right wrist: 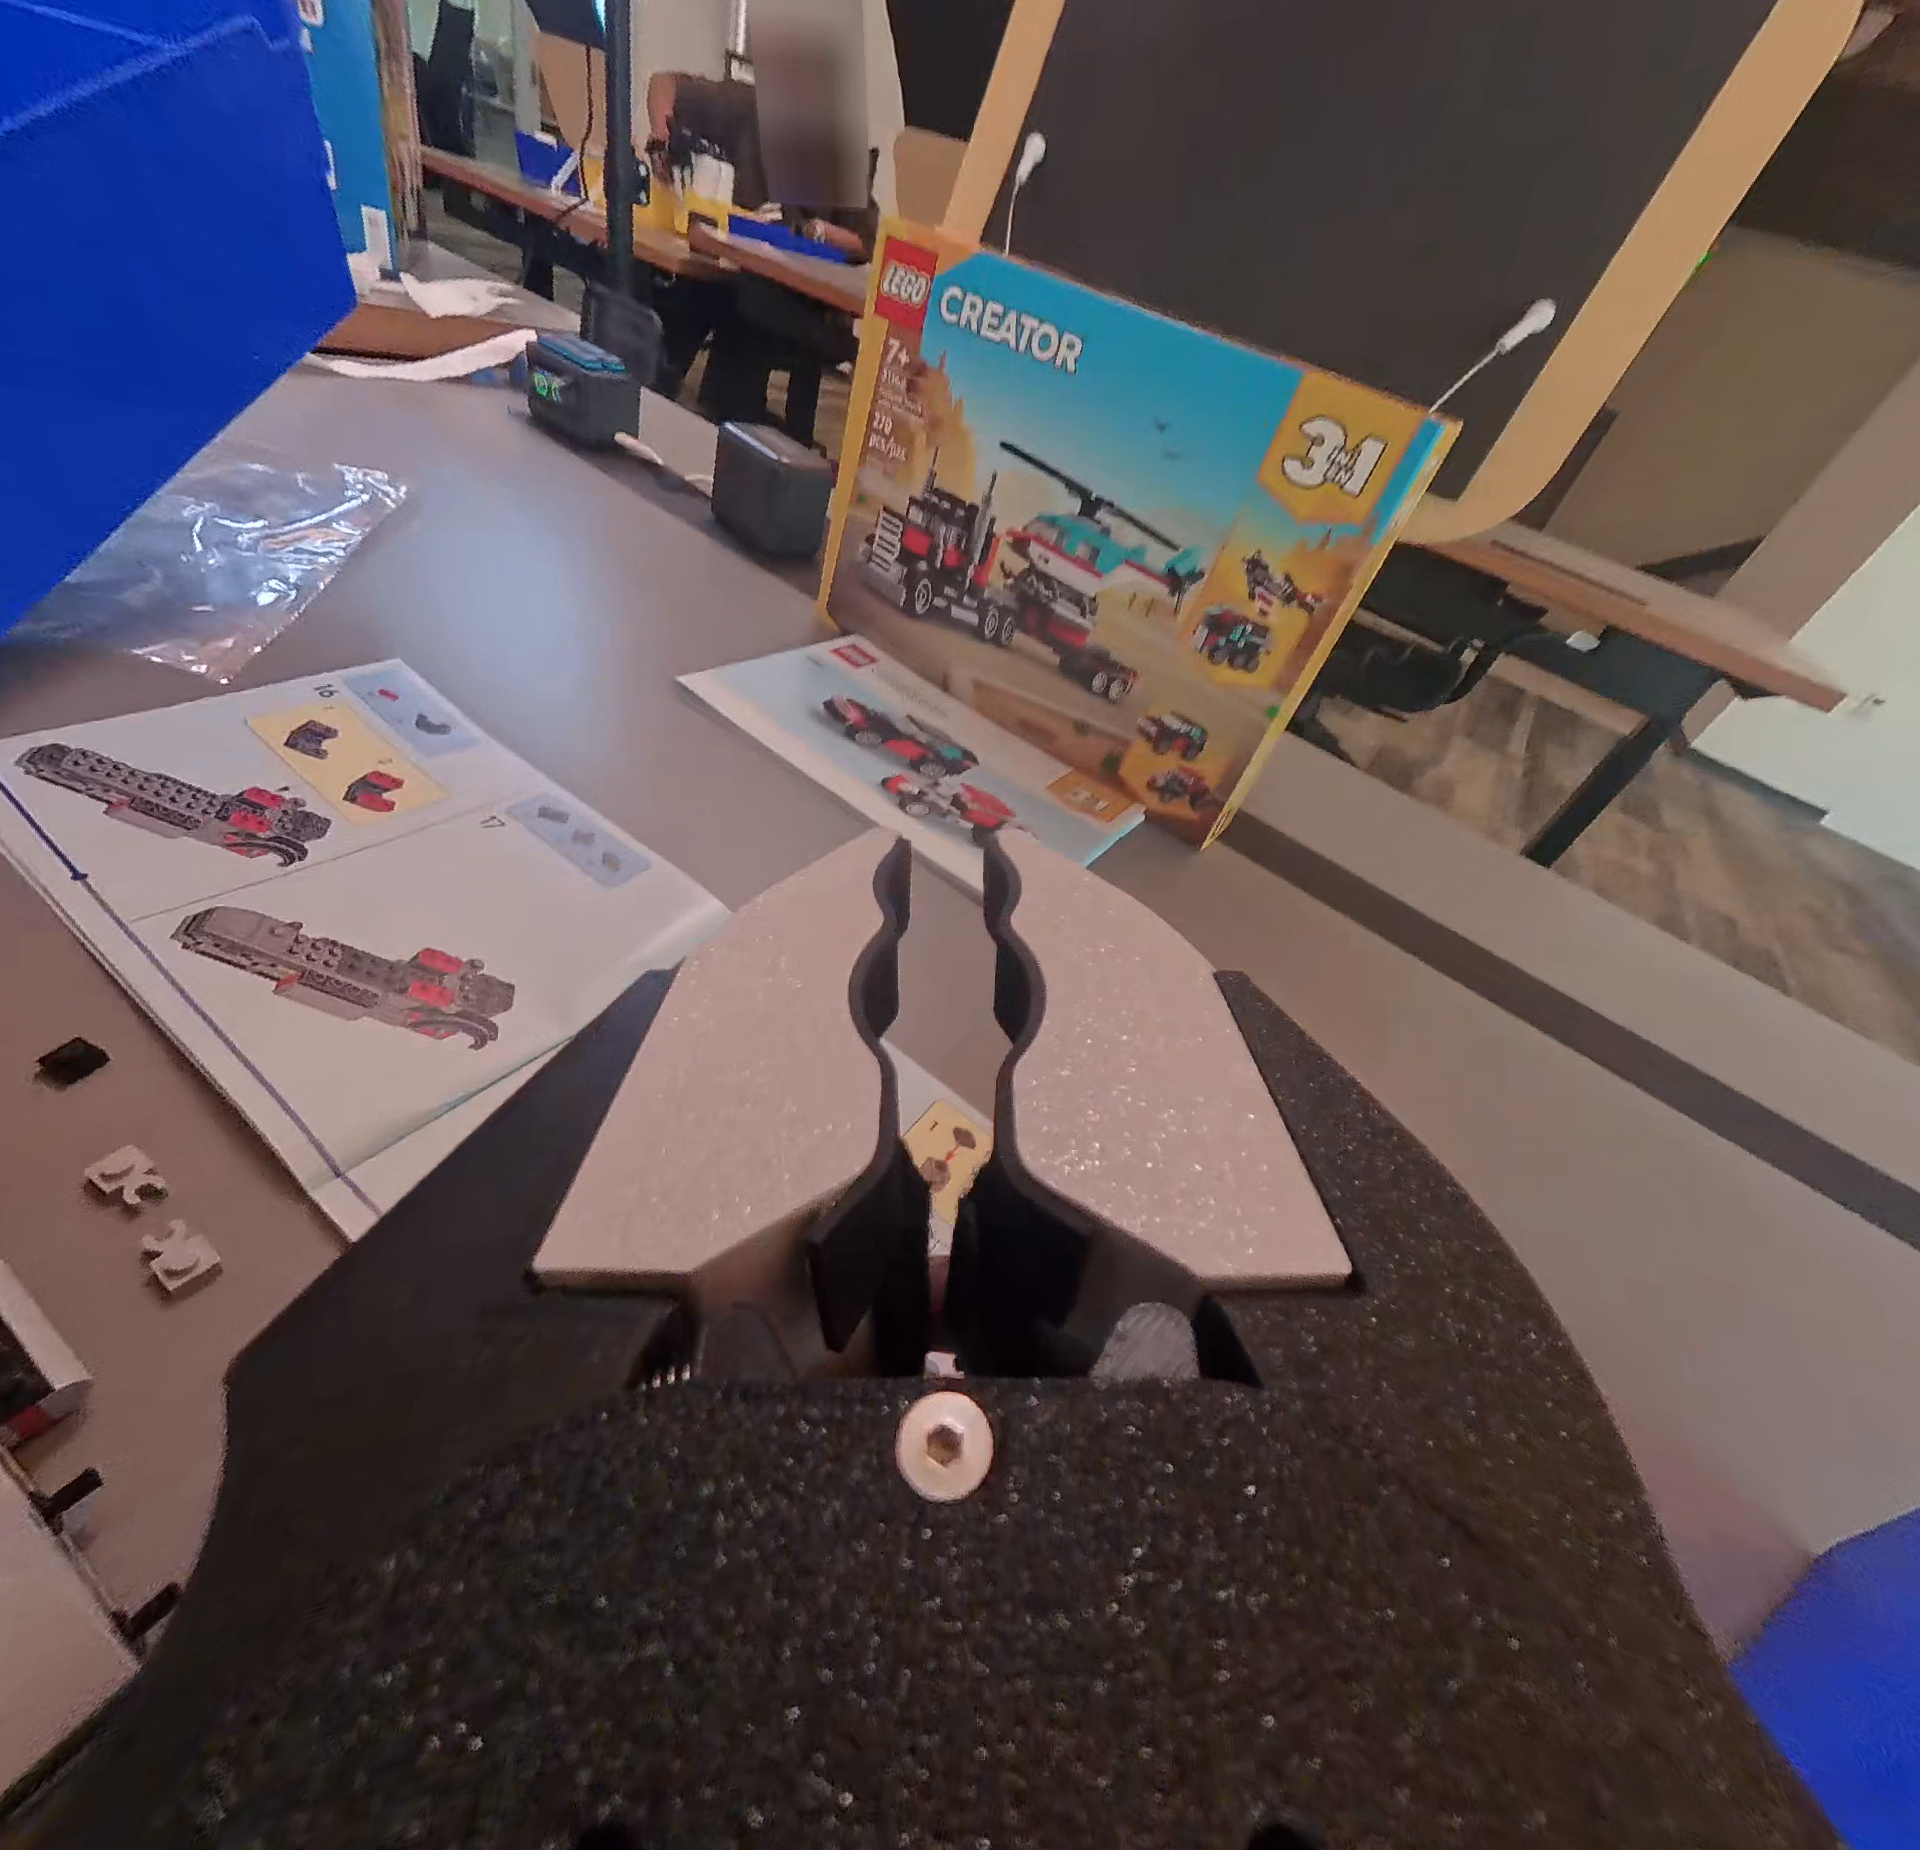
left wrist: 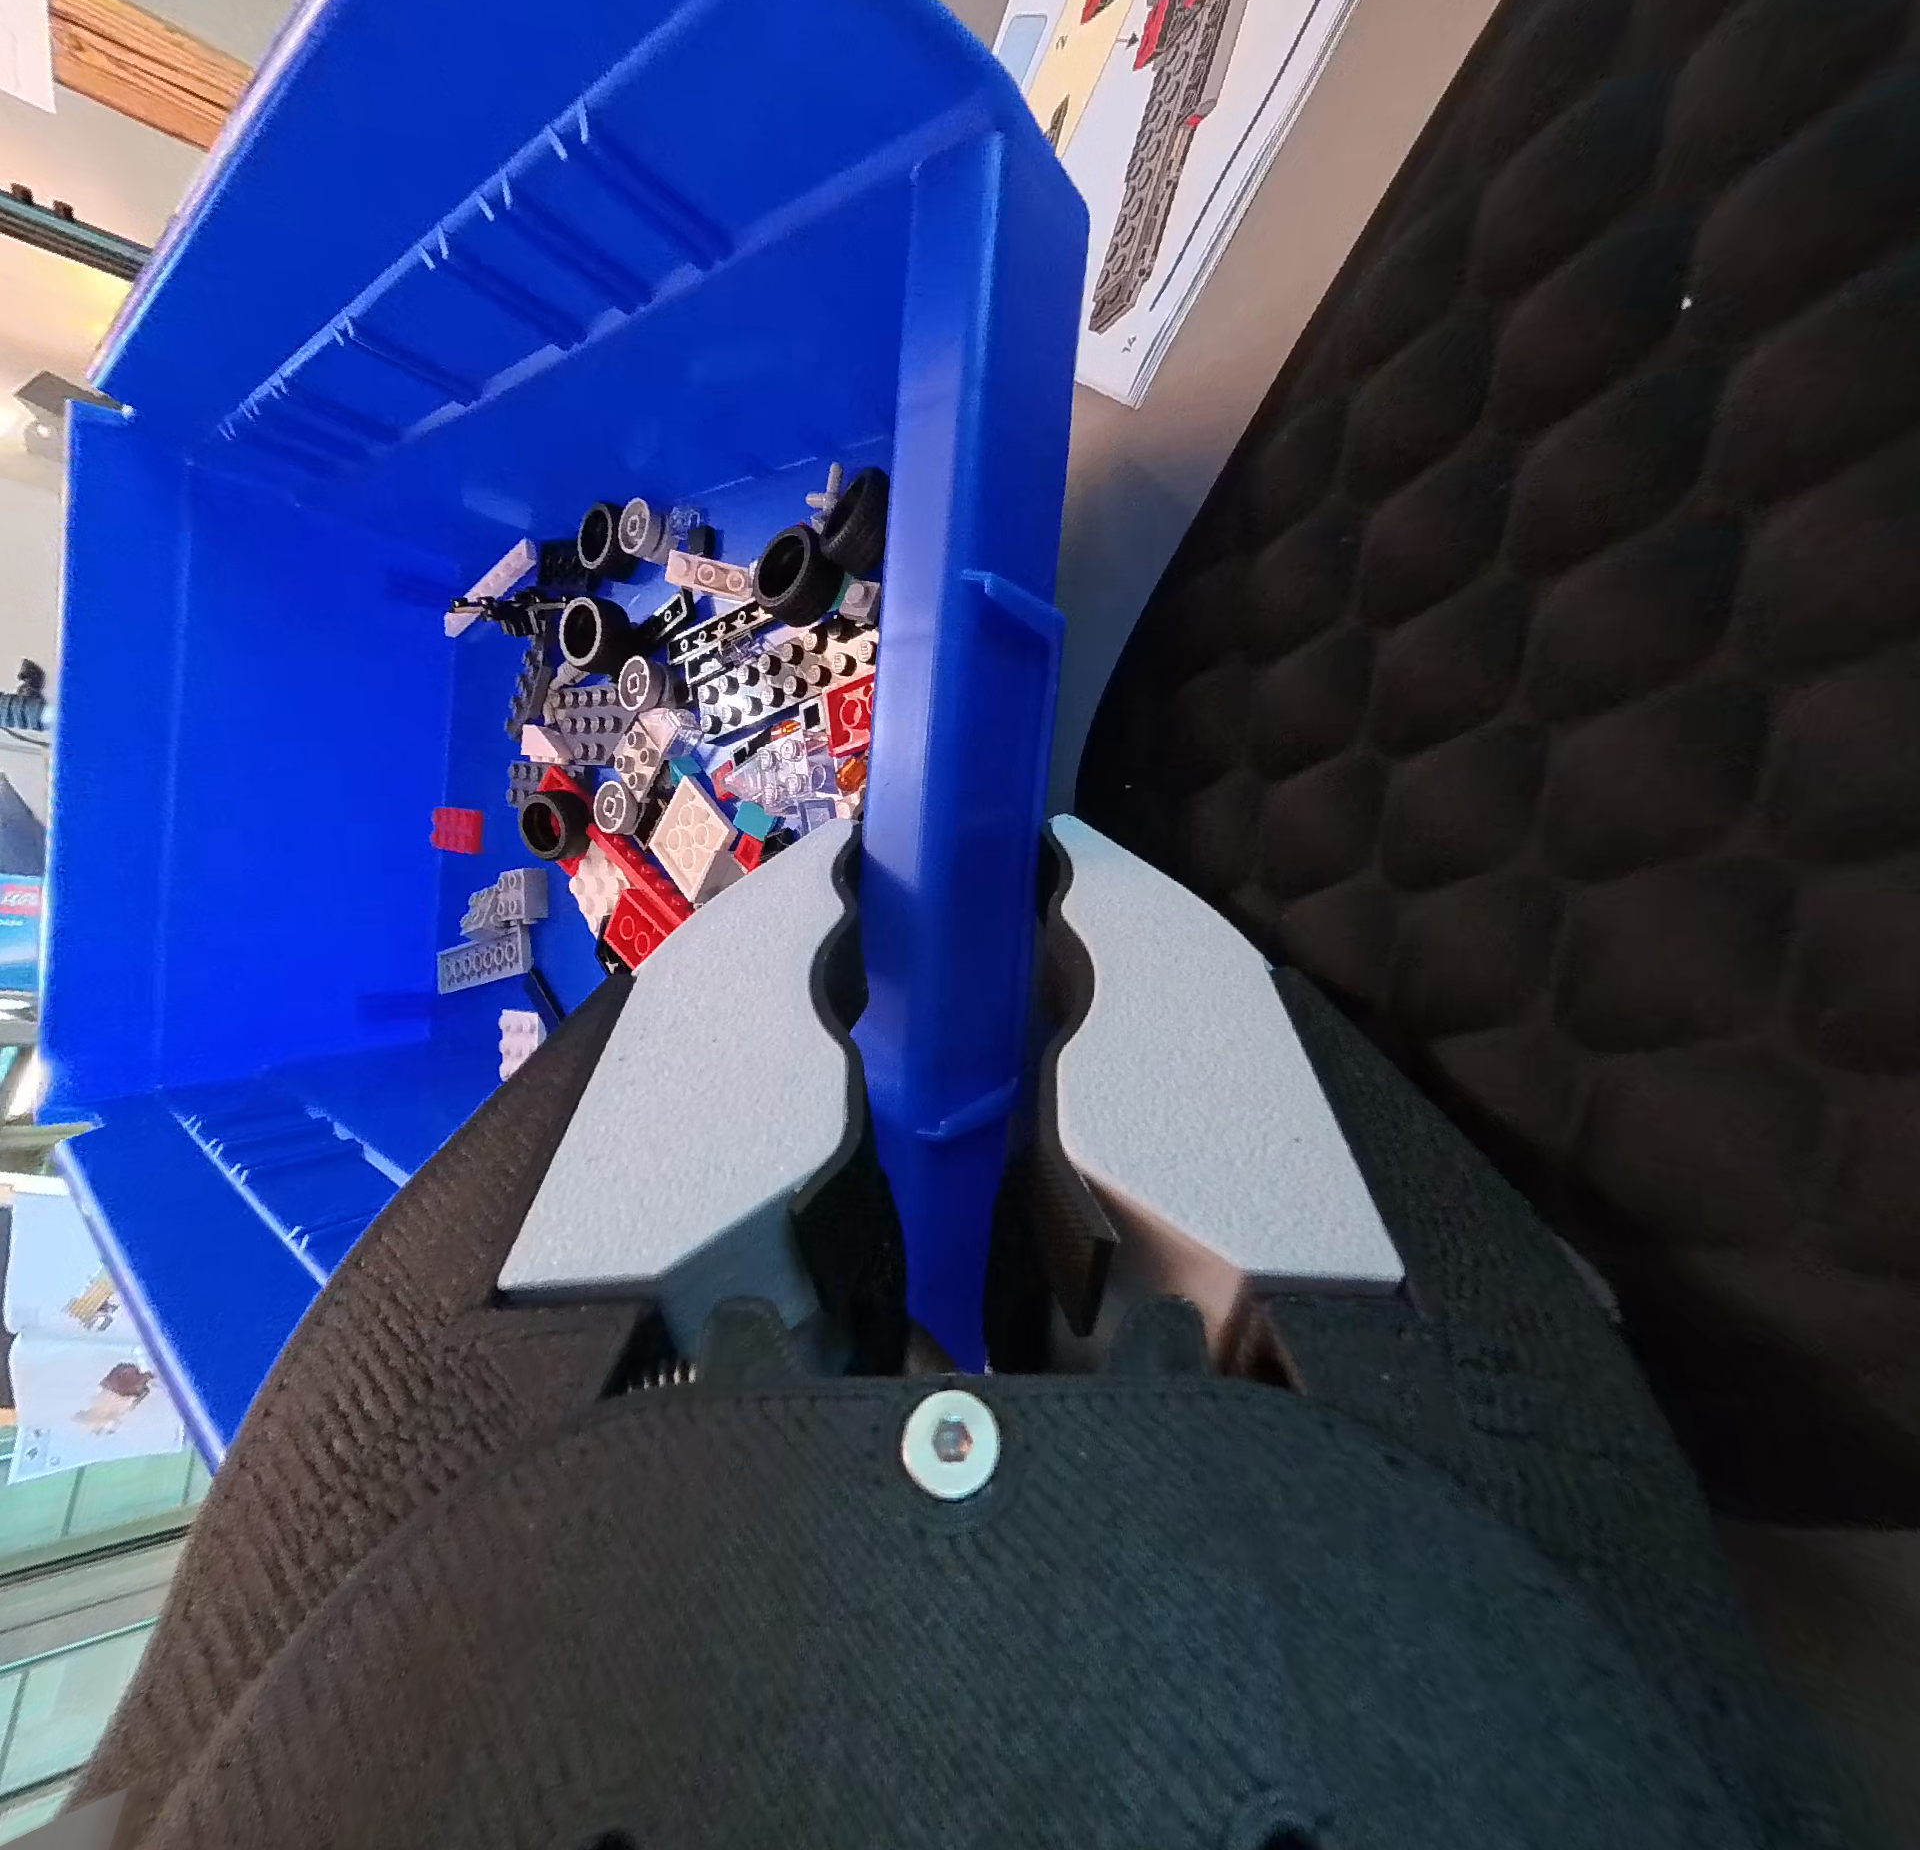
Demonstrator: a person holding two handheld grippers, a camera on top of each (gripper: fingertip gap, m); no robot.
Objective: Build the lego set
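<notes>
Two grippers worked apart: the left gripper (left wrist: 948, 870) clamped the blue bin's (left wrist: 312, 657) wall, tilting it, probably to slide the loose bricks (left wrist: 707, 720) into reach, while the right gripper (right wrist: 945, 850) hung slightly parted and empty over the open instruction booklet (right wrist: 343, 865).
</notes>
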